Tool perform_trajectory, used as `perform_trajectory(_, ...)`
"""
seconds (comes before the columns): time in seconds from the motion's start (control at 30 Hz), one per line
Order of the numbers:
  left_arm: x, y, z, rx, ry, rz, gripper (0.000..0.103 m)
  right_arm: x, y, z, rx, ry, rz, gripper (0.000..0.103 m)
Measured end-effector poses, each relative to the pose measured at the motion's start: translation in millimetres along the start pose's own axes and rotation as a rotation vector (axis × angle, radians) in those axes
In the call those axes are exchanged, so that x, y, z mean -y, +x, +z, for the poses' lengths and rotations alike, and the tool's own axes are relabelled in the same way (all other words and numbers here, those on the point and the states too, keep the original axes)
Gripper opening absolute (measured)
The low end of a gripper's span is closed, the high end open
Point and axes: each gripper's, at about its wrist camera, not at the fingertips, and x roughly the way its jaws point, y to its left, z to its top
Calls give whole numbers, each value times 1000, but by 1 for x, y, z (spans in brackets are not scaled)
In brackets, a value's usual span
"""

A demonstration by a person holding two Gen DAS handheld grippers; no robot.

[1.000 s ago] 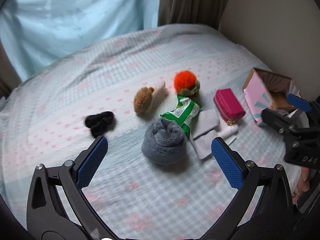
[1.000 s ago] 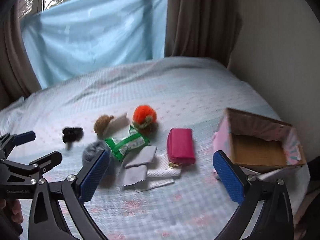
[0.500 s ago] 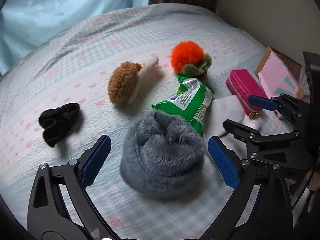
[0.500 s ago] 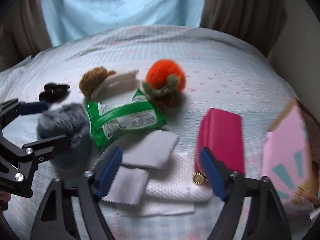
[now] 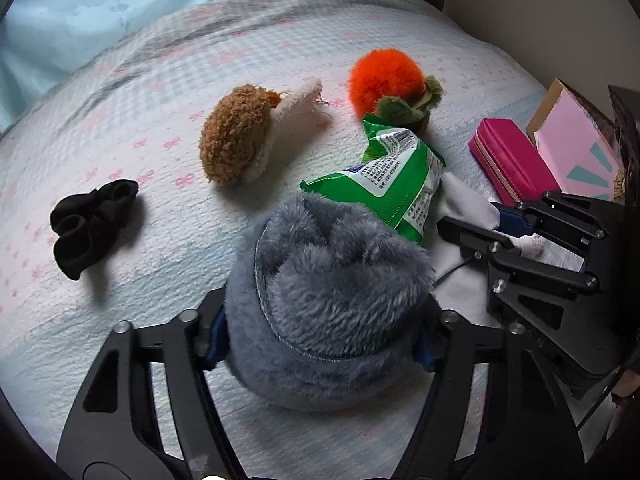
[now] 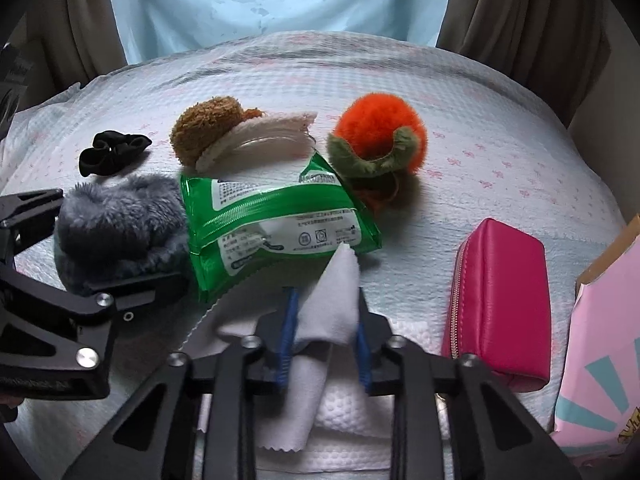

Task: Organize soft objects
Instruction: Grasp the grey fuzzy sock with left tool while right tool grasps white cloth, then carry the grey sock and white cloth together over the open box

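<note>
Bed (image 5: 168,80) inventory: my left gripper (image 5: 320,344) jaws grasp grey fuzzy hat (image 5: 328,292), right gripper (image 6: 324,332) jaws pinch grey cloth (image 6: 336,300), green wipes pack (image 6: 276,224) between.

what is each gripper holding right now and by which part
The left gripper clamps the fluffy grey hat by its lower sides. The right gripper pinches the folded grey cloth across its raised middle fold.
</note>
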Motion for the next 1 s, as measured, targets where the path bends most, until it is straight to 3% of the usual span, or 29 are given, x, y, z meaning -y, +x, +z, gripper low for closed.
perform_trajectory(0.2, 0, -7, 3, 7, -12, 6, 52, 3, -6, 2, 18, 45, 1, 10)
perform_trajectory(0.57, 8, -50, 23, 64, -6, 16, 51, 18, -47, 18, 63, 160, -14, 10)
perform_trajectory(1.0, 39, -151, 59, 148, 22, 50, 51, 39, -163, 51, 144, 213, -46, 10)
